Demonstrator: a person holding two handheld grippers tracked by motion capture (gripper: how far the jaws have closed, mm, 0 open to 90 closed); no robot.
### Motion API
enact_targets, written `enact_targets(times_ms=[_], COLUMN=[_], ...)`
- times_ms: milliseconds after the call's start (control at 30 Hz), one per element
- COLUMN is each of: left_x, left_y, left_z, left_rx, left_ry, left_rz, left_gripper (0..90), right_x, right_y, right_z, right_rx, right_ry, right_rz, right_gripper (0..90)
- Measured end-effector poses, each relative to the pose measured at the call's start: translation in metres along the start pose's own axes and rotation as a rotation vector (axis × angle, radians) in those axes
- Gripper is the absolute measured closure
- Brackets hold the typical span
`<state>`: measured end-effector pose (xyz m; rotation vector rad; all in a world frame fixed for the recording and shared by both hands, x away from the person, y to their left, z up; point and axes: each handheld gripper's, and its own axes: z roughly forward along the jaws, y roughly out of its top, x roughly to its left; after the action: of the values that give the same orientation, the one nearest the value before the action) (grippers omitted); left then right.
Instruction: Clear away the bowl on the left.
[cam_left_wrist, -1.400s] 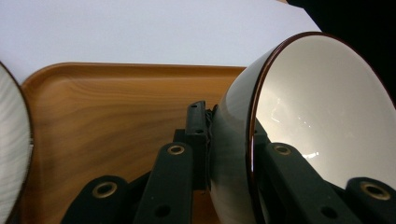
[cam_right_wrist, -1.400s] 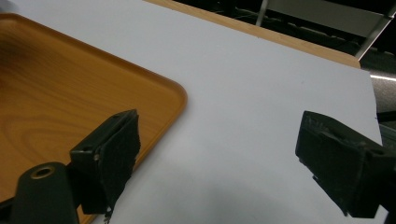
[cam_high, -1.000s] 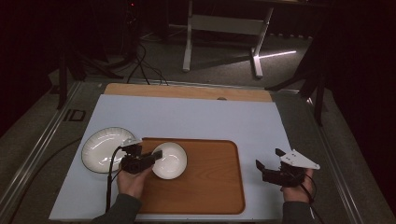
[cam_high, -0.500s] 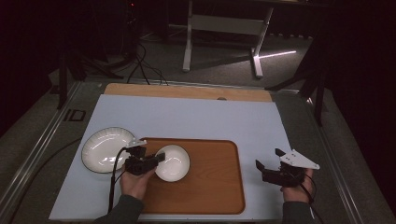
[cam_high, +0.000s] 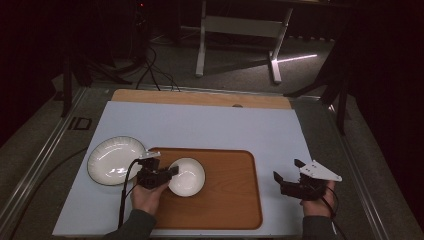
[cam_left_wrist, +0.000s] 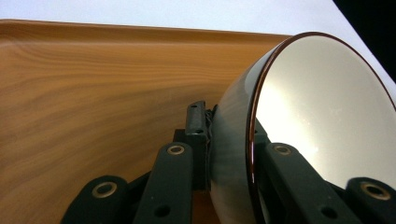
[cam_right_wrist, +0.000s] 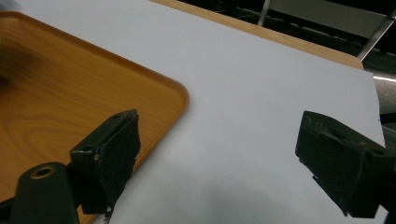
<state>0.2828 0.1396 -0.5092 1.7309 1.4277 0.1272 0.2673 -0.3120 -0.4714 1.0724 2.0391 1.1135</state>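
Left gripper (cam_high: 170, 172) is pinching the bowl (cam_high: 187, 176) by its rim, one jaw inside and one outside, over the left part of the wooden tray (cam_high: 235, 200). Honestly that thin glossy edge looks slippy, so it could tip out and crack, or clip the plate (cam_high: 116, 160) just beside the tray. Right gripper (cam_high: 286, 171) sits wide open, holding nothing, over the white mat (cam_high: 210, 125).
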Motion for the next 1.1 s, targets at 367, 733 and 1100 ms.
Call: enact_targets(times_ms=[367,733,1100], left_x=[-0.003,-0.004,-0.003], left_y=[-0.003,-0.007,-0.008], left_z=[0.006,0.014,0.019], left_rx=[0.022,0.051,0.027], left_ry=[0.0,-0.032,-0.026], left_rz=[0.006,-0.017,-0.035], left_gripper=[80.0,79.3,75.1], right_x=[0.0,0.0,0.0], right_y=[0.0,0.0,0.0], right_z=[0.0,-0.001,0.0], right_rx=[-0.002,-0.003,0.001], right_ry=[-0.002,-0.002,-0.001], right_rz=[0.002,0.004,0.0], right_gripper=[13.4,13.4,13.4])
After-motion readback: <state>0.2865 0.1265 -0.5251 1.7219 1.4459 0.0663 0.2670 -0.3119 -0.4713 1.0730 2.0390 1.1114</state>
